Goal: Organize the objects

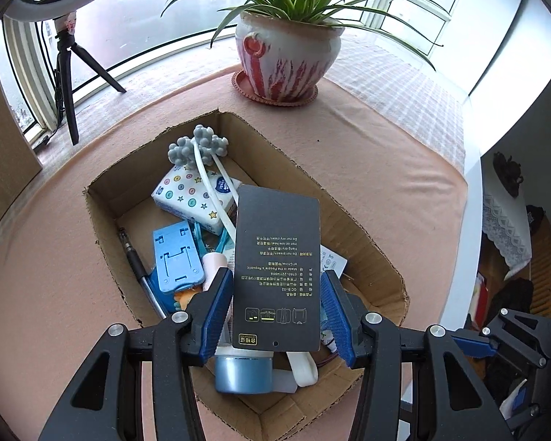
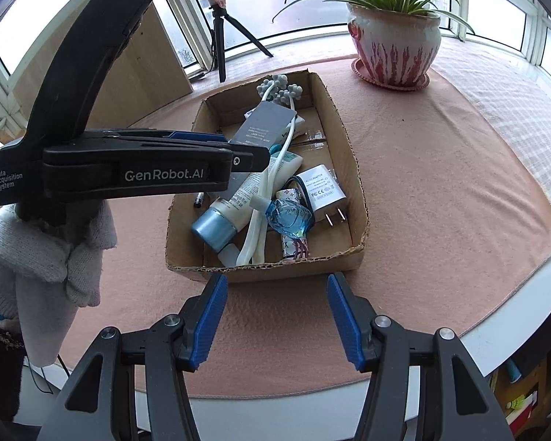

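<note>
An open cardboard box (image 1: 367, 242) sits on the pink tablecloth. It holds a star-patterned tissue pack (image 1: 191, 198), a blue phone stand (image 1: 176, 257), a pen (image 1: 136, 261), a blue-capped tube (image 2: 220, 224), a white charger (image 2: 321, 191) and a grey knobbed massager (image 1: 202, 145). My left gripper (image 1: 276, 279) hangs over the box, shut on a black printed card (image 1: 277, 257) by its two long edges. In the right wrist view the card (image 2: 270, 121) sticks out ahead of that gripper. My right gripper (image 2: 277, 316) is open and empty above the cloth, just before the box's near wall (image 2: 275, 266).
A potted spider plant (image 1: 286, 55) stands behind the box near the window. A ring light on a tripod (image 1: 68, 73) is at the back left. A knit-gloved hand (image 2: 55, 257) holds the left gripper. The table edge (image 2: 514, 312) curves along the right.
</note>
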Motion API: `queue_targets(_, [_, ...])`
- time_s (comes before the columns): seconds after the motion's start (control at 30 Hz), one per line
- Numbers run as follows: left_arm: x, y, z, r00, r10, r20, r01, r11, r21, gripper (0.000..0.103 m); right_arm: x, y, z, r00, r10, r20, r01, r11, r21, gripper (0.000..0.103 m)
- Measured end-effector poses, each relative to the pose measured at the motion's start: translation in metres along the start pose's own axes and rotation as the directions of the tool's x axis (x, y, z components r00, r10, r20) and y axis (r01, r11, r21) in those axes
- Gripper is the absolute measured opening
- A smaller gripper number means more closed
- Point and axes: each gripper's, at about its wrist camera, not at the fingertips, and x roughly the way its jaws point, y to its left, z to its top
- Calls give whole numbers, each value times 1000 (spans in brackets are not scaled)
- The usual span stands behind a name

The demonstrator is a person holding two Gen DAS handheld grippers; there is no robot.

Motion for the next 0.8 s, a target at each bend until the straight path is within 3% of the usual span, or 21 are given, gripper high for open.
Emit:
queue_targets(0.1, [1, -4, 1, 1000, 5, -2, -5, 1000, 9, 54, 0, -3, 0, 1000, 0, -2, 0, 1000, 4, 53])
queue_targets(0.17, [1, -4, 1, 1000, 20, 4, -20, 1000, 3, 71, 0, -4, 0, 1000, 0, -1, 0, 1000, 4, 53])
queue_targets(0.2, [-1, -4, 1, 1000, 25, 11, -25, 1000, 1, 74, -1, -4, 0, 1000, -1, 0, 1, 1000, 4, 53])
queue_targets(0.53, [-21, 14, -11, 998, 50, 38, -48, 998, -42, 74, 0, 6, -1, 1000, 4, -4, -4, 1000, -8, 53])
queue_targets(0.8, [-54, 50, -45, 993, 106, 58, -99, 989, -114, 74, 1, 33, -1, 1000, 20, -8, -20, 999, -47, 53])
